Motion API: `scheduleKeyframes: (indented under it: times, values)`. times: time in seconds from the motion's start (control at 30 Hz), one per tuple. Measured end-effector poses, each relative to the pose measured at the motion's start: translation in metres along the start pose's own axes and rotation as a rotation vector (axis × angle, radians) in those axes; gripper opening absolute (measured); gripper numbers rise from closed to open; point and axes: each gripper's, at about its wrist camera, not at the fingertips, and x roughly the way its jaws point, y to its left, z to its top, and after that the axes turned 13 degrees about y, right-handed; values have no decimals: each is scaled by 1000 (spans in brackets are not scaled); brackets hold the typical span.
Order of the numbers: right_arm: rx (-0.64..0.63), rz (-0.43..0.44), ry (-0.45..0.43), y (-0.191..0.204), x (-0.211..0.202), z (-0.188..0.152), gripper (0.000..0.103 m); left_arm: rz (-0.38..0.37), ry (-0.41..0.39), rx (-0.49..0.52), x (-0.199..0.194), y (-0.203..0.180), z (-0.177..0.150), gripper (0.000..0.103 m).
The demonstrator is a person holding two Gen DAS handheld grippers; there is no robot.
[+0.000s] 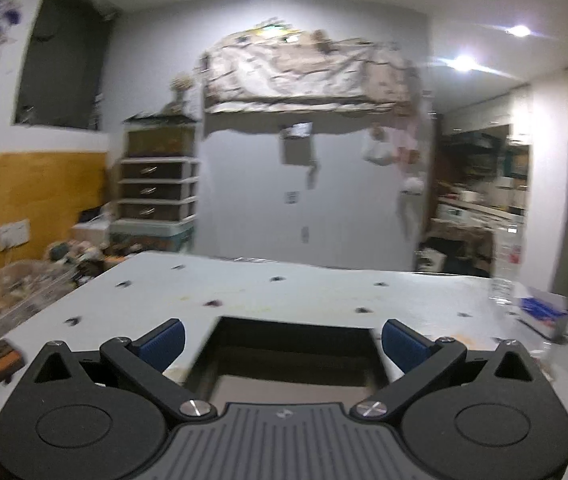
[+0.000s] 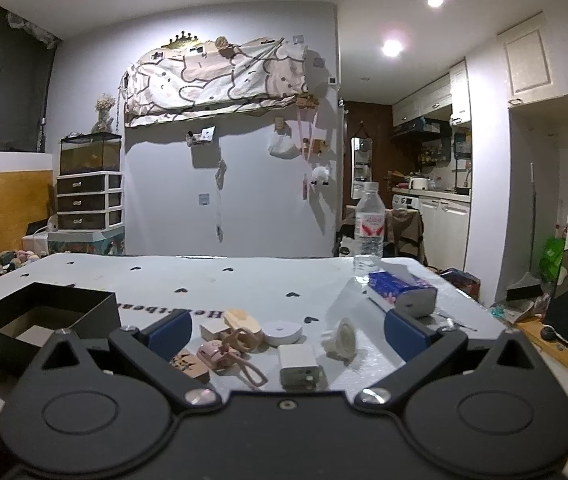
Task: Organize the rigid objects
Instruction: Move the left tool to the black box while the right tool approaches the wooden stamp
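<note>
The right gripper (image 2: pixel 287 330) hangs over the near edge of the white heart-print table (image 2: pixel 244 280), jaws spread wide and empty. The clutter to be sorted lies directly between and just beyond its fingers: a white charger plug (image 2: pixel 299 366) nearest, a pink mouse-shaped trinket (image 2: pixel 212 354) with a looped strap to its left, a round white puck (image 2: pixel 282 332) and a wooden piece (image 2: pixel 242 322) a little farther. The charger's long axis runs roughly near-to-far, in line with the fingers.

The black open box (image 2: pixel 44 322), presumably the destination, sits left of that cluster. The left gripper (image 1: pixel 283 340), also wide and empty, points straight over that same box (image 1: pixel 296 354), so the right one looks the nearer for picking.

Mirrored lettering on the tablecloth seems to read "Heartbeat". A water bottle (image 2: pixel 369 232) with a red label and a blue tissue pack (image 2: pixel 400 290) stand far right; their print is unreadable.
</note>
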Motion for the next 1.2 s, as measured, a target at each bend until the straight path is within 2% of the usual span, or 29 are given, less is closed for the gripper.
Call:
scheduleKeyframes:
  times: [0.1,0.23,0.33,0.4,0.47,0.57,0.7,0.87,1.13,1.2]
  values:
    - [-5,25,14,8,10,-2,103,10,6,-56,9,26,-2,103]
    - [-33,66,70,26,32,-7,103,45,42,-86,23,49,-5,103]
    - [-60,101,119,40,52,-14,103,57,69,-100,35,63,-10,99]
    - [-79,113,150,50,67,-18,103,58,89,-98,43,68,-12,91]
    - [-98,121,176,59,81,-21,103,51,112,-102,52,74,-14,76]
    - [-129,130,213,72,99,-23,103,51,145,-86,63,75,-19,58]
    - [-175,127,261,89,119,-30,103,56,182,-54,75,72,-23,46]
    - [-176,107,283,92,137,-29,103,68,221,-40,90,70,-22,24]
    - [-94,29,297,62,155,-24,103,91,278,-28,107,74,-18,12]
    - [-59,-16,298,51,158,-22,103,97,287,-20,109,74,-18,10]
